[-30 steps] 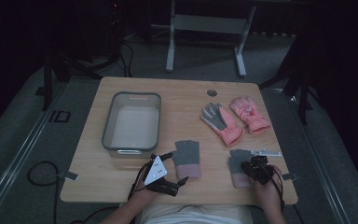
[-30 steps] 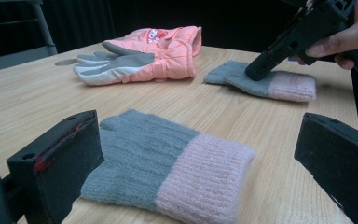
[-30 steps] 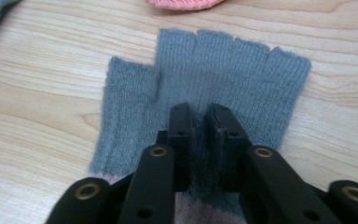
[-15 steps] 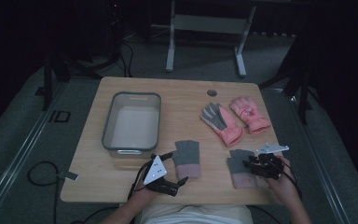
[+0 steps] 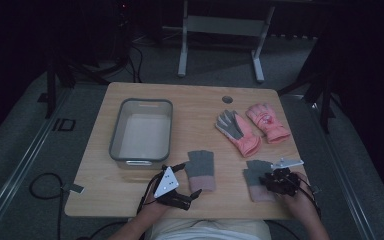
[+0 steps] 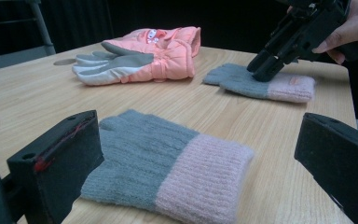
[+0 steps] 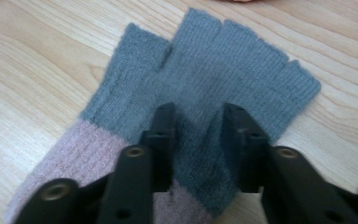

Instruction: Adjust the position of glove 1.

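At the lower right of the high view the right gripper (image 5: 270,181) presses its tips down on a grey and pink knit glove (image 5: 256,179); its own view shows the jaws narrow, having just been closing, with a ridge of grey wool bunched between them (image 7: 200,140). Whether the pads truly bite I cannot tell, so a lift may snag only a thin fold that slips out, or drag the glove over the table (image 5: 190,102) edge close by. The left gripper (image 5: 182,181), lower middle, stands wide beside the matching glove (image 6: 168,168), touching nothing; closing from there could shove it sideways. Two pink padded gloves (image 5: 252,127) lie at right of centre and a grey tub (image 5: 141,131) at left. A small tab on the far cuff (image 6: 295,81) and a print on one padded glove (image 6: 151,33) are too blurred to read.
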{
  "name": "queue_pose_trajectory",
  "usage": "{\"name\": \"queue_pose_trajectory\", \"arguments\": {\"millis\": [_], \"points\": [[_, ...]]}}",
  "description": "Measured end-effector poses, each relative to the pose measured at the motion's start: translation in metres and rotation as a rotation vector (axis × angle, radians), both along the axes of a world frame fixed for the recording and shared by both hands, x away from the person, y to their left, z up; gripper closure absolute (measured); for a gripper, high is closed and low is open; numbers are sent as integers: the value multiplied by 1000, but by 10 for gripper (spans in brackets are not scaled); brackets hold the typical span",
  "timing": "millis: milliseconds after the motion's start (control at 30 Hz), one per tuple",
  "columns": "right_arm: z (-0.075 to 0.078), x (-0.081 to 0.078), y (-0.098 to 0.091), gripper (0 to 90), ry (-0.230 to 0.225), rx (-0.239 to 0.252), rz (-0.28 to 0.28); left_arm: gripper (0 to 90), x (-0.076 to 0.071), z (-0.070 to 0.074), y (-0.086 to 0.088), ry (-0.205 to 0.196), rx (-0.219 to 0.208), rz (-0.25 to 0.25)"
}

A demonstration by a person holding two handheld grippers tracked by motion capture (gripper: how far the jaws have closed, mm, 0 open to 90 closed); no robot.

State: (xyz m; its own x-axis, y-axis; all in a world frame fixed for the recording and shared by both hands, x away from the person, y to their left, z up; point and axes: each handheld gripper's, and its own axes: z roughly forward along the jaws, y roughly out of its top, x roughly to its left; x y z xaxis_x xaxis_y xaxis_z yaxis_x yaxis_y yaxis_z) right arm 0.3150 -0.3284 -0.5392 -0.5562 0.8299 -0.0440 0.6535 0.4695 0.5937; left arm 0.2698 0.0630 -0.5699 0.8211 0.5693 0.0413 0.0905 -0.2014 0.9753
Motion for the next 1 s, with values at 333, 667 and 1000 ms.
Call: {"name": "queue_pose_trajectory", "arguments": {"millis": [333, 667, 1000], "points": [[15, 2, 2, 854, 9, 31, -68, 1, 0, 0, -1, -1, 8, 1], [78, 16, 12, 854, -103, 114, -62, 1, 0, 0, -1, -6, 7, -3], [111, 34, 68, 855, -150, 167, 75, 1, 0, 0, -1, -5, 4, -9]]}}
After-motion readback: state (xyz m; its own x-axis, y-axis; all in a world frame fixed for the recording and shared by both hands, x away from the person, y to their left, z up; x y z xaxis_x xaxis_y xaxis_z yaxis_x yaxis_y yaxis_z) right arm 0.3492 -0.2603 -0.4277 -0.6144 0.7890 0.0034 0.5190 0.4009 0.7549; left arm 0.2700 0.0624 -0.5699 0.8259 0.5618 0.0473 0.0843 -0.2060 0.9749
